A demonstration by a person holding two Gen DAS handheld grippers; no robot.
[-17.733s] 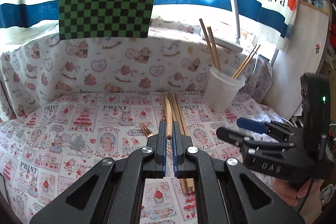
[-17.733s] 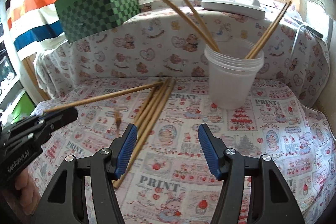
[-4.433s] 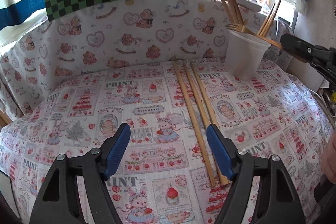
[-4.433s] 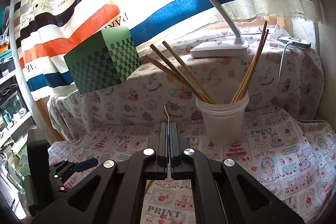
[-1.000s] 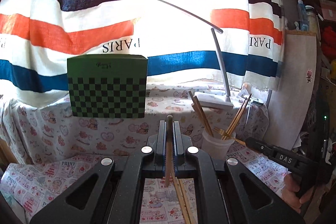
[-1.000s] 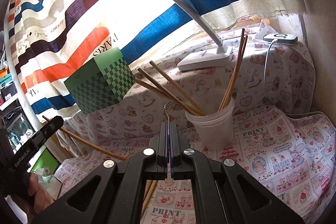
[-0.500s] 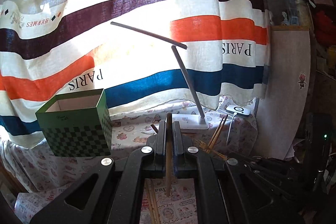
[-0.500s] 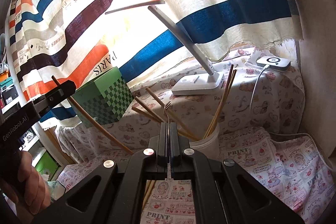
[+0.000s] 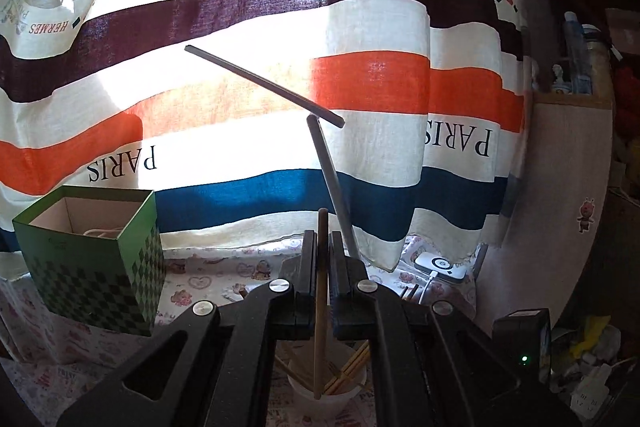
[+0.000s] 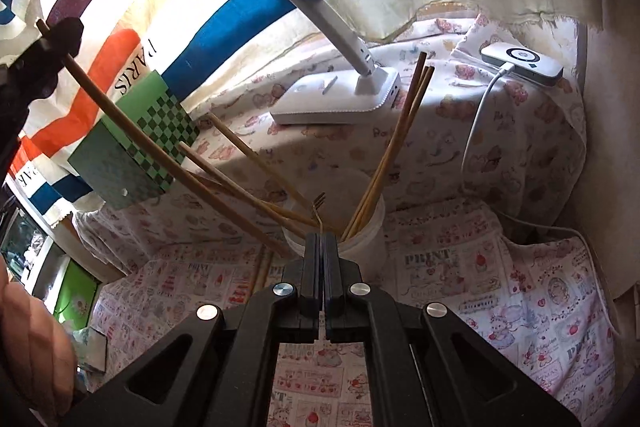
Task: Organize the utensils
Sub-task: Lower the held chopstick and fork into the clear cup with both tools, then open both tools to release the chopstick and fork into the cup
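1. Left gripper (image 9: 320,267): you are clamping it on one chopstick (image 9: 320,307), gripped near the upper end so the long lower part hangs free. In the left wrist view the tip is sitting at the mouth of the cup (image 9: 326,393); whether it is already inside I cannot tell.
2. Right gripper (image 10: 322,247): you are pinching a thin fork (image 10: 319,205) by its handle, tines pointing forward at the cup (image 10: 360,247), likely so it can go in handle-down or be tipped in after the chopstick.
3. Cup contents: chopsticks are already leaning in two fans, one left, one right, leaving a gap in the middle of the rim. That gap is probably your entry.
4. Loose stock: at least two chopsticks (image 10: 262,269) are lying on the cloth (image 10: 480,307) just left of the cup, not yet sorted.
5. Clearance: both grippers are crowding the same opening. The lamp (image 10: 340,99) is standing behind the cup and the green box (image 10: 136,147) to its left; open cloth is lying to the right.
6. Risk: the light cup may tip if you are pushing a leaning stick sideways.
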